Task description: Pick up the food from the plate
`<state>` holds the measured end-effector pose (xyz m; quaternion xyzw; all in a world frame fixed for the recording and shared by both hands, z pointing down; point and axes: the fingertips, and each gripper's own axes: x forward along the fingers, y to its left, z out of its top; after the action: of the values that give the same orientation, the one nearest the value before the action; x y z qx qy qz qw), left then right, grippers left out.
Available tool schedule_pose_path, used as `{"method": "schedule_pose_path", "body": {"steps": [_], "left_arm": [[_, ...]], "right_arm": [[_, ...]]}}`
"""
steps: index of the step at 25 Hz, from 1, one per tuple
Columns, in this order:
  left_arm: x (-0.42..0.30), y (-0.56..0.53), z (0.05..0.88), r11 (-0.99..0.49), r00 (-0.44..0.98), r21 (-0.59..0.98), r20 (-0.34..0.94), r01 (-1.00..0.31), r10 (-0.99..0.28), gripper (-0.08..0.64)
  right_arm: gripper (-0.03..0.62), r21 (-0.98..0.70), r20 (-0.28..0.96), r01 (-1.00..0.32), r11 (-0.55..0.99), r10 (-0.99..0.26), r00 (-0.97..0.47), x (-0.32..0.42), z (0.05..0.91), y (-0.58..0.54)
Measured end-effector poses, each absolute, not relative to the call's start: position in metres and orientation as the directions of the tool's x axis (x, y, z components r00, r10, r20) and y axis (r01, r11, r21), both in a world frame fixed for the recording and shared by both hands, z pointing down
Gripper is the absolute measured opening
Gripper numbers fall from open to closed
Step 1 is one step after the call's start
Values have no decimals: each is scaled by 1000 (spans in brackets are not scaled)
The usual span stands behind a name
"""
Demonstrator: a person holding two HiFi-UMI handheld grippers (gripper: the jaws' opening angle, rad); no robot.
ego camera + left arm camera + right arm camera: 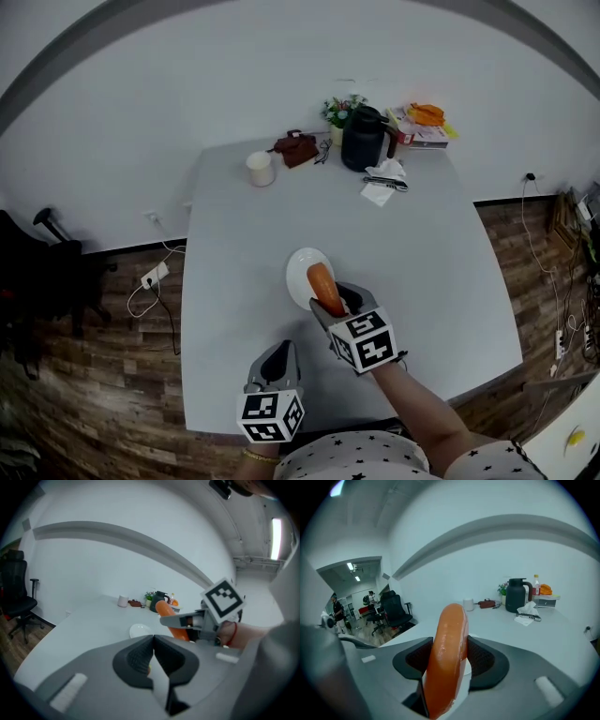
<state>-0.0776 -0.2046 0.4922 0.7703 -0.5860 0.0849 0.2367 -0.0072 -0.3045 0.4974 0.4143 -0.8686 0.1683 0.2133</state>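
An orange sausage (pixel 322 284) is lifted, tilted, over the small white plate (pixel 298 267) on the grey table. My right gripper (pixel 330 300) is shut on it, and in the right gripper view both pads press the sausage's (pixel 449 639) sides. In the left gripper view the sausage (pixel 165 608) sticks out past the right gripper (pixel 182 620), above the plate (pixel 140 630). Nearer the table's front edge, left of the right one, my left gripper (pixel 280 352) is shut with its pads (pixel 140 656) meeting and nothing held.
At the table's far end stand a black jug (pixel 364 139), a white cup (pixel 260 169), a brown pouch (pixel 296 148), a small plant (pixel 341 111), tissues (pixel 382 183) and books (pixel 424 127). An office chair (pixel 42 272) is on the floor at left.
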Motion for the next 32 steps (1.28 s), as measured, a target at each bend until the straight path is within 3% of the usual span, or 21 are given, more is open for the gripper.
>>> {"method": "schedule_pose_path", "body": {"steps": [11,32], "left_arm": [[-72,-178,479,-206,303,274,382,-939,-873,8],[-66,-173,466,-218,302,260,348,-941,-888,8]], "right_arm": [[229,-121,433,-795,594,-689,-581,14,472,-202],[228,-128,407,-777,616,-682,-608,12,468,-193]]}}
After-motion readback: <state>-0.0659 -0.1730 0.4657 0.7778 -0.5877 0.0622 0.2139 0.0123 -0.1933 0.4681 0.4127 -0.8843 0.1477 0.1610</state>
